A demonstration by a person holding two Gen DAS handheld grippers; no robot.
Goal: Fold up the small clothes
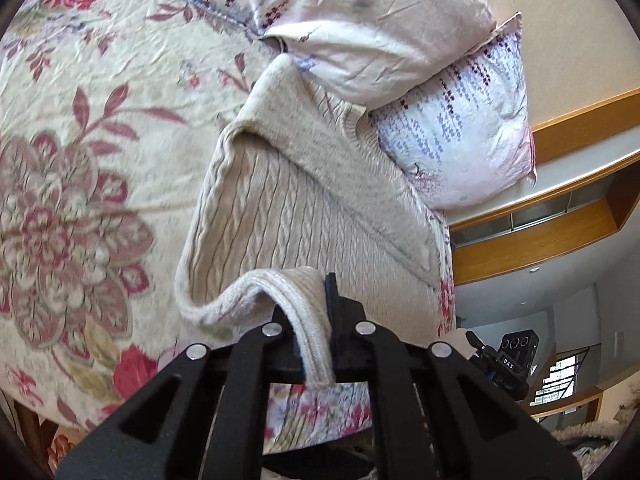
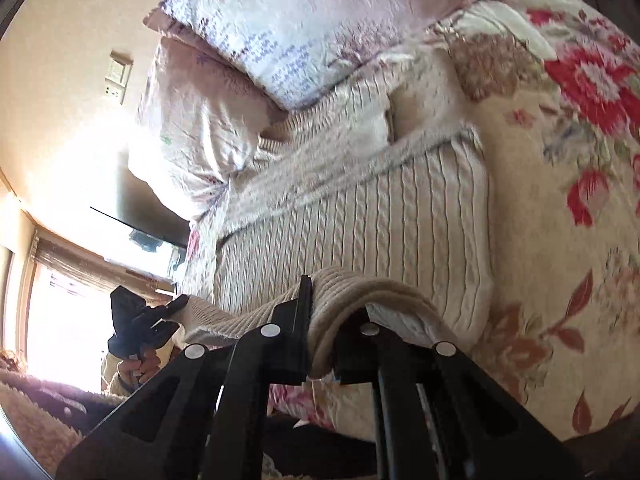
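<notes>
The cream cable-knit sweater (image 1: 288, 208) lies flat on the flowery bed cover (image 1: 80, 120), with its far end touching the pillows (image 1: 400, 40). Its near hem is lifted off the bed, likely so it can be folded over toward the far end. The left gripper (image 1: 316, 320) pinches one corner of the hem tight. The right gripper (image 2: 324, 328) pinches the other corner. The hem sits right between each gripper's fingers, at the near edge of the bed.
</notes>
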